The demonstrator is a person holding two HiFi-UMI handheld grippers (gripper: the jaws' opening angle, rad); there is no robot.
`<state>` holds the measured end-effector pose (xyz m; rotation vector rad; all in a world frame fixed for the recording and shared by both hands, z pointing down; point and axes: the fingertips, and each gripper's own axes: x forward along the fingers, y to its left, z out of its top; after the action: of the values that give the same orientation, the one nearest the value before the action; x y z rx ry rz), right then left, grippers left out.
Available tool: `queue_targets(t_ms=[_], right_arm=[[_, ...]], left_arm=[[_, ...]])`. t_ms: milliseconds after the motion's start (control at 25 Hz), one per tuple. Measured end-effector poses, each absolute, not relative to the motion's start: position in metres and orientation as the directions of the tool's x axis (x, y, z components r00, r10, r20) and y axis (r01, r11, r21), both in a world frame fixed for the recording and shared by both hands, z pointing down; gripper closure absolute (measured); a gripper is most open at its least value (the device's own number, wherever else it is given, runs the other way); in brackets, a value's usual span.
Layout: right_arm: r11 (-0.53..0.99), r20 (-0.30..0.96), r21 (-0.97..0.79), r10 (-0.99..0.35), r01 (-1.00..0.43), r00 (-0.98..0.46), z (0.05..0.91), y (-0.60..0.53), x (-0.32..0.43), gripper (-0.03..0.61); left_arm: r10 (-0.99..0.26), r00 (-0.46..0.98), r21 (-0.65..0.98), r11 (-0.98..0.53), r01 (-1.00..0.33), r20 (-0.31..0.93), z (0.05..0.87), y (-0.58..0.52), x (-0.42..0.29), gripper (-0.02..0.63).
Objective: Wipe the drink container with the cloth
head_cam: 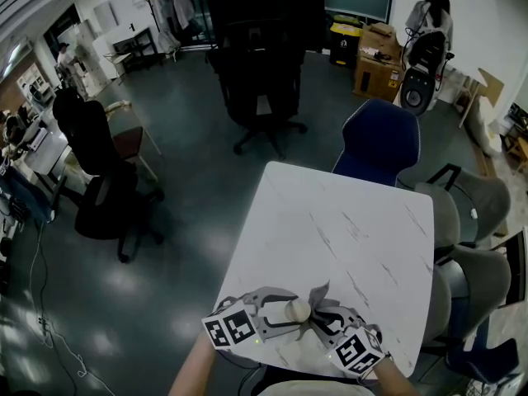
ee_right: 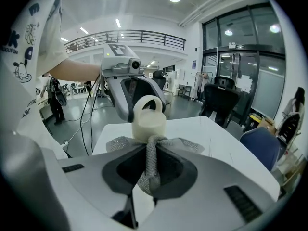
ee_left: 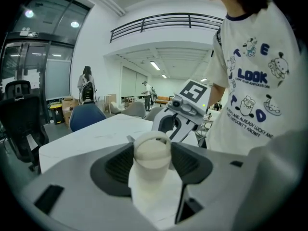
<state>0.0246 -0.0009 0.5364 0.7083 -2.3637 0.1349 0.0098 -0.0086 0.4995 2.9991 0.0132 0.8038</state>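
Low over the near end of the white table, a cream drink container with a loop handle on its lid is gripped at its body by my left gripper. In the left gripper view the container stands upright between the dark pads. My right gripper is shut on a grey mesh cloth. Seen from the right gripper view, the cloth is pinched in a bunch and spreads out against the container just under its lid.
A blue chair stands at the table's far end, with grey chairs along its right side. Black office chairs are on the dark floor beyond and to the left. People stand far off.
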Motion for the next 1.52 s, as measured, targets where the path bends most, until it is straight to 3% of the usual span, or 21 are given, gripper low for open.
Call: queue_targets(t_ms=[400,680,1000,1280,1520], right_arm=[[0.889,0.645,0.137,-0.415,-0.437,-0.642,0.528,-0.005,0.024,0.522],[0.887,0.649,0.128,-0.413,-0.443,-0.639,0.532,-0.006,0.026,0.522],[0.893,0.669,0.137,-0.403,-0.429,-0.624,0.543,-0.005,0.023,0.522],[0.901,0.683,0.139,-0.388,-0.411,-0.619,0.549,-0.004,0.022,0.522],[0.905,0.696,0.137,-0.377,-0.403,-0.61,0.556,-0.002,0.023,0.522]], left_arm=[[0.019,0.869,0.032,-0.999,0.003,0.494,0.5,-0.01,0.009,0.359],[-0.134,0.876,0.052,-0.983,-0.177,0.463,0.504,-0.011,0.01,0.357],[-0.398,0.828,0.058,-0.889,-0.455,0.395,0.502,-0.015,0.002,0.357],[-0.479,0.792,0.059,-0.842,-0.537,0.377,0.502,-0.017,0.007,0.357],[-0.48,0.795,0.042,-0.847,-0.531,0.37,0.501,-0.014,0.009,0.357]])
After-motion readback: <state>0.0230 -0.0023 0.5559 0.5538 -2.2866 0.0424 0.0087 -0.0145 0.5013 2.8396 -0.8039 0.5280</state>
